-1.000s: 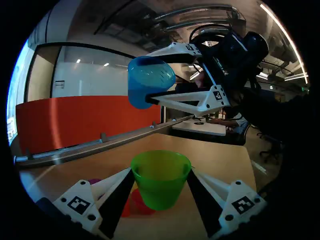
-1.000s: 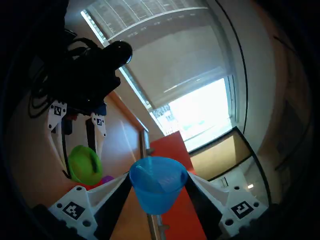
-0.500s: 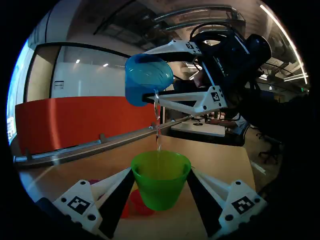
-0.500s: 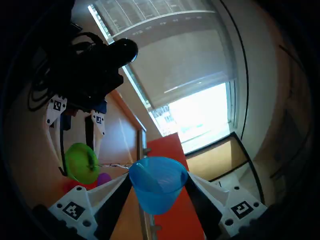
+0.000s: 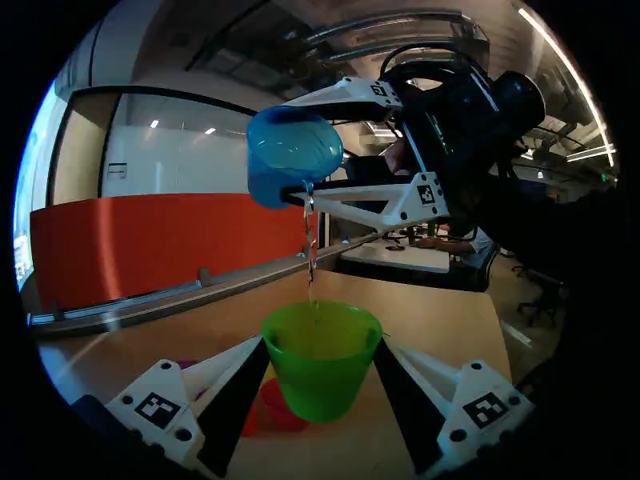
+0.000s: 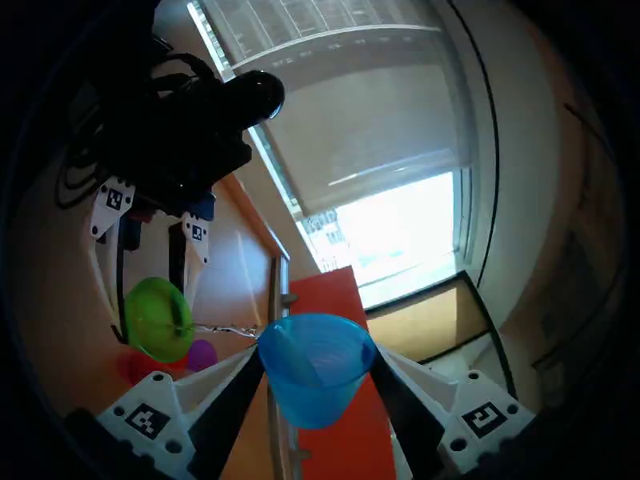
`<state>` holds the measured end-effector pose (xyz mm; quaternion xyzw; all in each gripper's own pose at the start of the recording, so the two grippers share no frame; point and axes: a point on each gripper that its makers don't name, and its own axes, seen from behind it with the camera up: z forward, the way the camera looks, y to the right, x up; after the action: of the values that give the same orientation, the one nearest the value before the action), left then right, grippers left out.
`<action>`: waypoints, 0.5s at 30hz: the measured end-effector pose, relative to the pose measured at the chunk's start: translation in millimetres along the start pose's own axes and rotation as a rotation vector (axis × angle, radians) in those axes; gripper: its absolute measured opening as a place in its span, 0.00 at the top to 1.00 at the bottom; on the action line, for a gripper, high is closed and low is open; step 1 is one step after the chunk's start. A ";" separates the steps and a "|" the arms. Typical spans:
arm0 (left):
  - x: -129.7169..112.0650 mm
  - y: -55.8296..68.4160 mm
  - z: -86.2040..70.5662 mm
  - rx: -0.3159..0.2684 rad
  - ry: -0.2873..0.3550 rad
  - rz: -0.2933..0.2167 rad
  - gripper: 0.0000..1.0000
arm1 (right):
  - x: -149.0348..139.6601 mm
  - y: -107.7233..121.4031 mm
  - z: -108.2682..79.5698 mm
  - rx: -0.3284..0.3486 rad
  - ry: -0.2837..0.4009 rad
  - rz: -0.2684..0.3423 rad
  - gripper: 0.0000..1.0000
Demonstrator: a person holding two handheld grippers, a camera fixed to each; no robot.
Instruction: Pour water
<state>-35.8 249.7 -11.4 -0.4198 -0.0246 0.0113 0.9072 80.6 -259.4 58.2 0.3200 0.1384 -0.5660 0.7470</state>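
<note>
Green translucent plastic cup sits upright right at the front of the left gripper view, pinched from both sides by the left gripper, so that gripper is closed onto it at cup width. It's held just above the wooden worktop. Above it and a touch to the left, the right gripper clamps a blue translucent plastic cup tipped over on its side, mouth facing away to the left. A thin stream of water drops from the blue cup's low lip straight into the green cup's mouth. Something small and red sits on the worktop behind the green cup, with an orange-red partition further back.

Over in the right gripper view, the blue cup is up close between the right gripper's fingers, held firmly. The whole scene looks rolled sideways, so the stream runs off to the left and lands in the green cup held by the left gripper.

What matters here, I'd say: the blue lip has to stay directly over the green mouth. The water lands left of centre, so there isn't much slack on that side if either hand drifts.
</note>
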 end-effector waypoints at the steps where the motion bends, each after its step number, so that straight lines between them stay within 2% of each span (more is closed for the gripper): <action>1: 0.1 0.0 -0.1 0.000 0.001 0.000 0.13 | 0.5 0.3 0.0 -0.002 0.000 -0.003 0.09; 15: 0.3 1.6 -2.0 -0.001 0.004 0.013 0.13 | 1.0 3.8 0.1 -0.016 -0.001 -0.042 0.09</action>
<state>-35.3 249.2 -13.9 -0.4203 -0.0201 0.0161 0.9070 84.5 -259.7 58.9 0.3108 0.1491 -0.5806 0.7377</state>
